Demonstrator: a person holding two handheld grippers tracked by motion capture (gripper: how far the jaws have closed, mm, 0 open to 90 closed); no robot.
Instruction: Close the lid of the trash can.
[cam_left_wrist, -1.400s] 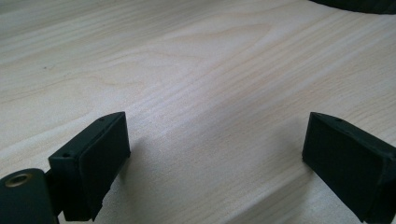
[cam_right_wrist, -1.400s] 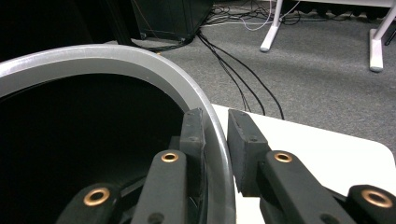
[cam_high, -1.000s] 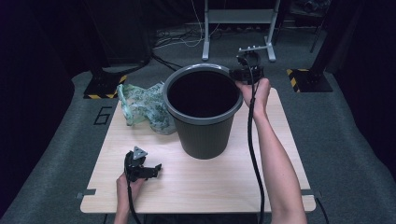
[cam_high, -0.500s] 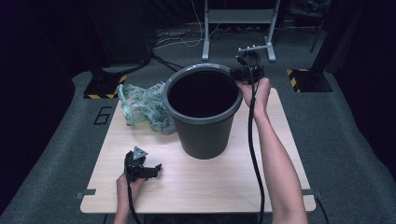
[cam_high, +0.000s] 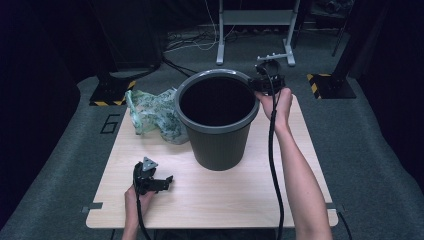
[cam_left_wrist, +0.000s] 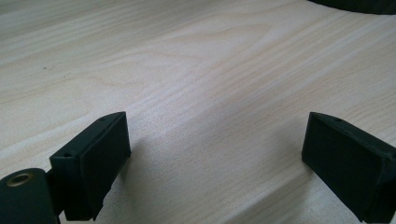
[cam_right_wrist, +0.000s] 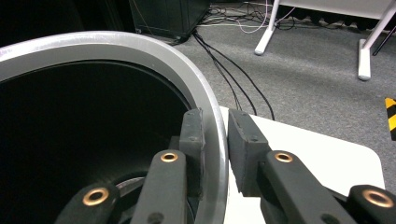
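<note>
No movement since the earlier frame. Right gripper (cam_high: 264, 82) remains clamped on bin (cam_high: 220, 145) rim, mid-table (cam_high: 280, 200). Left gripper (cam_high: 152, 181) idle, jaws apart. Bag (cam_high: 152, 115) not yet fitted.

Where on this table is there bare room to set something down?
The widest bare patch is the near strip of the table in front of the bin, between the left tongs and the right forearm. It is crowded at the far left, where the plastic bag lies against the bin.
</note>
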